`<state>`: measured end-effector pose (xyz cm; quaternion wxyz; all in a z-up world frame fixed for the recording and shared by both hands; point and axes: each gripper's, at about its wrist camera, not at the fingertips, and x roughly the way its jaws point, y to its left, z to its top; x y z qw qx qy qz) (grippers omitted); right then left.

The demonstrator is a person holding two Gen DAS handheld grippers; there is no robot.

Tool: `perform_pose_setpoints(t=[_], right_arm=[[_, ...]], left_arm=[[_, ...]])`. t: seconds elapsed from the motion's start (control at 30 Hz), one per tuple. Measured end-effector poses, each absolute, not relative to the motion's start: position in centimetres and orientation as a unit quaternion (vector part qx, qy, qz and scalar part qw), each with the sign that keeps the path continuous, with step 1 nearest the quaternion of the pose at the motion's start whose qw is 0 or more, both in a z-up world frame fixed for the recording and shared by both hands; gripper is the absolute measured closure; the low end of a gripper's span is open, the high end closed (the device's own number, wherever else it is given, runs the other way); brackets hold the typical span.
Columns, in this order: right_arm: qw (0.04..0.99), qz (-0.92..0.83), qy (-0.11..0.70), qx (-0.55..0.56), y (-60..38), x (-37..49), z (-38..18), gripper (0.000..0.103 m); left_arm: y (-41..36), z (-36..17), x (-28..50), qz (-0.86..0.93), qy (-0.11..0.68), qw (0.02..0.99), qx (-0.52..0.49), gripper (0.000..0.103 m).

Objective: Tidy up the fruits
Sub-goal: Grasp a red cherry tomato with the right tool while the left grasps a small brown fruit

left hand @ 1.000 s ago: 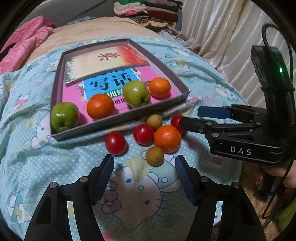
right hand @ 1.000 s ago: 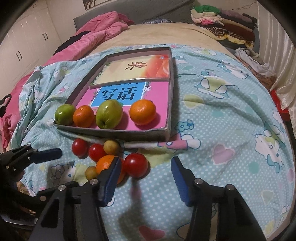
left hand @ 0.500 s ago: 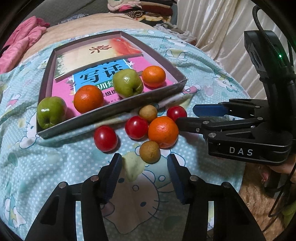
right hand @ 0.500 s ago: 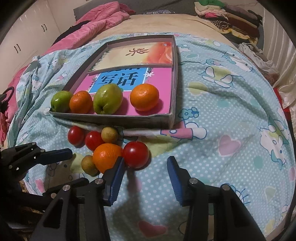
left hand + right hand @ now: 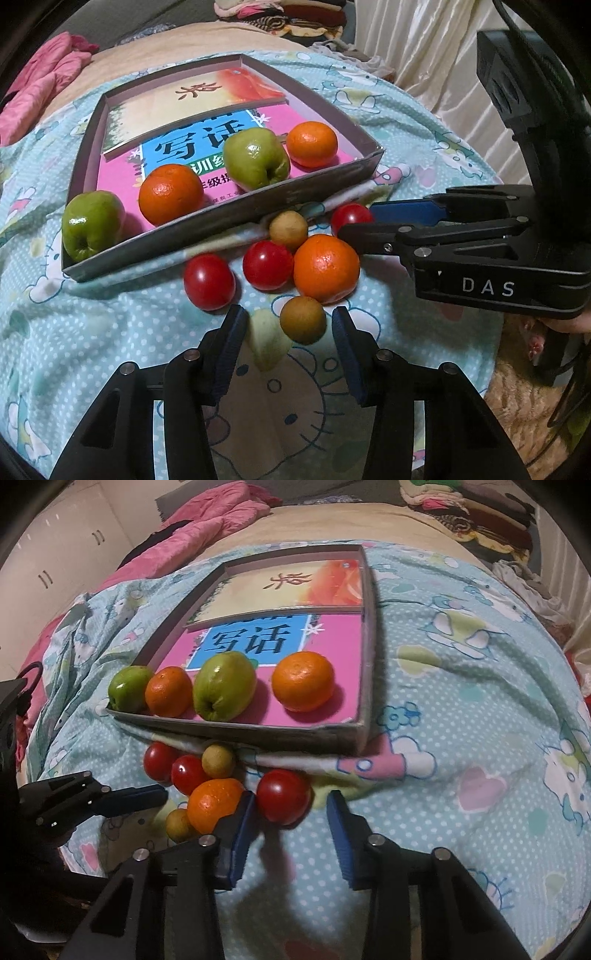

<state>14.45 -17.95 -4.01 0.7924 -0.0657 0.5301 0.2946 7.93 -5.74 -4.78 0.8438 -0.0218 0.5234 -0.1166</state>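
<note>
The left gripper [image 5: 284, 328], jaws narrowed but free, brackets the brown fruit [image 5: 303, 319] before the tray [image 5: 221, 229]. The right gripper [image 5: 290, 812], just narrowing, seemingly untouching, could nudge the tomato [image 5: 283, 795] downhill.

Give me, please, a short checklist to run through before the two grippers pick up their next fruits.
1. Left gripper lined up on the small brown fruit: ok; jaws have just been closing, pads not touching.
2. Right gripper lined up on the red tomato: ok; jaws closing, no grip yet.
3. Orange clear of the right gripper: not ok, it touches.
4. Free space in the tray: ok.
</note>
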Motion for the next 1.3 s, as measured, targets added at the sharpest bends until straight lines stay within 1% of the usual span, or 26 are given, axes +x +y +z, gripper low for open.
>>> perform_pose_setpoints(t=[0.1,0.27,0.3,0.33,0.5,0.57,0.63,0.77,0.93,1.3], right_arm=[[0.787,0.3,0.534,-0.067,-17.6,14.8,-4.5,0.071],[0.787,0.301,0.532,-0.076,-17.1,14.9,-4.7,0.071],[0.787,0.302,0.532,-0.076,-17.1,14.9,-4.7,0.071],[0.788,0.302,0.532,-0.075,-17.2,14.9,-4.7,0.071],[0.79,0.304,0.528,-0.071,-17.4,14.7,-4.6,0.071],[0.791,0.304,0.526,-0.065,-17.7,14.6,-4.4,0.071],[0.792,0.304,0.526,-0.054,-18.2,14.5,-4.3,0.072],[0.795,0.31,0.521,-0.033,-18.9,14.3,-3.7,0.072],[0.805,0.318,0.501,-0.017,-19.5,13.8,-2.5,0.072],[0.83,0.328,0.449,0.038,-21.1,14.0,-0.1,0.072]], left_arm=[[-5.8,-4.9,8.0,-0.116,0.524,0.843,-0.018,0.053],[-5.9,-4.9,8.0,-0.116,0.524,0.844,-0.018,0.054],[-5.9,-4.9,8.0,-0.116,0.524,0.844,-0.017,0.055],[-6.0,-5.0,8.0,-0.114,0.523,0.844,-0.014,0.059],[-6.1,-5.2,8.2,-0.118,0.525,0.843,-0.01,0.06],[-6.2,-5.2,8.2,-0.121,0.523,0.844,-0.007,0.063],[-6.3,-5.1,8.3,-0.124,0.52,0.845,-0.008,0.068],[-6.0,-4.7,8.2,-0.132,0.519,0.844,-0.016,0.075],[-4.7,-3.8,8.0,-0.141,0.512,0.846,-0.055,0.075],[-1.3,0.2,7.2,-0.109,0.444,0.885,-0.092,0.075]])
